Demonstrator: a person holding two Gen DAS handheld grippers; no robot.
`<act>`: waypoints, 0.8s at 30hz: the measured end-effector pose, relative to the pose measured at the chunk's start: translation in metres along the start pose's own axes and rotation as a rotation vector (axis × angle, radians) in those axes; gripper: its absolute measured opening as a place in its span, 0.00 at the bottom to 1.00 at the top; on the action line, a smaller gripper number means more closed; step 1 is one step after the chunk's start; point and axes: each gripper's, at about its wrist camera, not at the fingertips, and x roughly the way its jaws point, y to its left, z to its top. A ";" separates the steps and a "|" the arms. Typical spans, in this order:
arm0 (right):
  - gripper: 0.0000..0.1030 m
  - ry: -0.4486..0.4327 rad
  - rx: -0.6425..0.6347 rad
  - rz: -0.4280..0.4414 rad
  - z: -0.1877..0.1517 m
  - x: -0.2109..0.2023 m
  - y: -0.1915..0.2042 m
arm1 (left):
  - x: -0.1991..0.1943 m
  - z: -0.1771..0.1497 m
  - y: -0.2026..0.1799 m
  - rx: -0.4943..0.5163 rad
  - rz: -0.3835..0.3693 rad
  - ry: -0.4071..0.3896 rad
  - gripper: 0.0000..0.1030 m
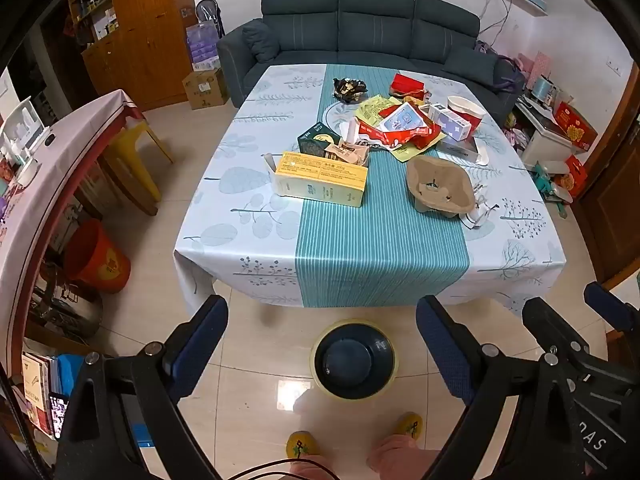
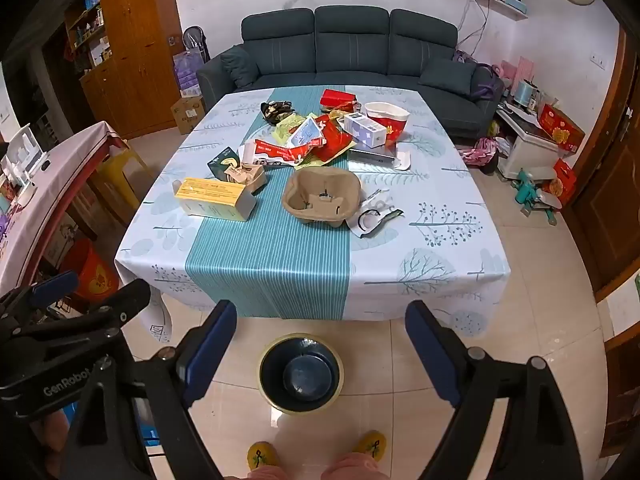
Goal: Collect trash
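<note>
Cluttered tabletop (image 1: 248, 200) holds all the trash (image 1: 400, 124) uncollected; floor bin (image 1: 354, 360) looks empty, both claws gaping, holding nothing.

The tablecloth (image 2: 420, 240) is pale blue-white printed with grey-blue leaves and little trees, and a teal band (image 2: 272, 256) with thin white stripes runs down its middle. On it lie a yellow box (image 2: 214, 199) with white sides, a plain brown cardboard cup tray (image 2: 322, 196), a dark green packet (image 2: 222, 161), a red and white wrapper (image 2: 280, 153), a red box (image 2: 338, 99) and a white paper tub (image 2: 387, 120) with a red base. The bin (image 2: 300, 372) on the cream floor tiles is dark blue inside with a yellow rim. The sofa (image 2: 352, 48) is dark grey-blue, the slippers (image 2: 260, 456) yellow, the gripper pads (image 2: 210, 348) blue on black arms
</note>
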 end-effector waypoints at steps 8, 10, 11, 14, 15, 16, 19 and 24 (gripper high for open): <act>0.85 0.001 -0.005 0.001 0.000 -0.001 0.001 | 0.000 -0.001 0.001 0.000 0.005 0.015 0.91; 0.85 0.008 0.003 0.003 0.001 -0.001 0.000 | -0.001 0.001 0.005 0.002 0.005 0.011 0.91; 0.85 0.007 0.003 0.003 0.001 -0.002 0.000 | -0.001 0.001 0.006 0.003 0.005 0.010 0.91; 0.84 0.001 0.004 0.000 -0.001 -0.004 0.001 | -0.003 0.000 0.010 0.007 0.005 0.011 0.91; 0.84 -0.001 0.004 -0.002 -0.001 -0.005 0.001 | -0.002 0.000 0.010 0.004 0.006 0.012 0.91; 0.85 -0.003 0.003 -0.003 -0.002 -0.005 0.002 | 0.000 0.000 0.002 0.001 0.015 0.011 0.91; 0.84 -0.001 0.002 -0.003 -0.003 -0.007 0.002 | 0.001 0.001 0.002 -0.004 0.014 0.013 0.91; 0.84 -0.005 0.000 -0.005 -0.004 -0.009 0.004 | -0.012 -0.004 0.009 -0.003 0.011 -0.001 0.91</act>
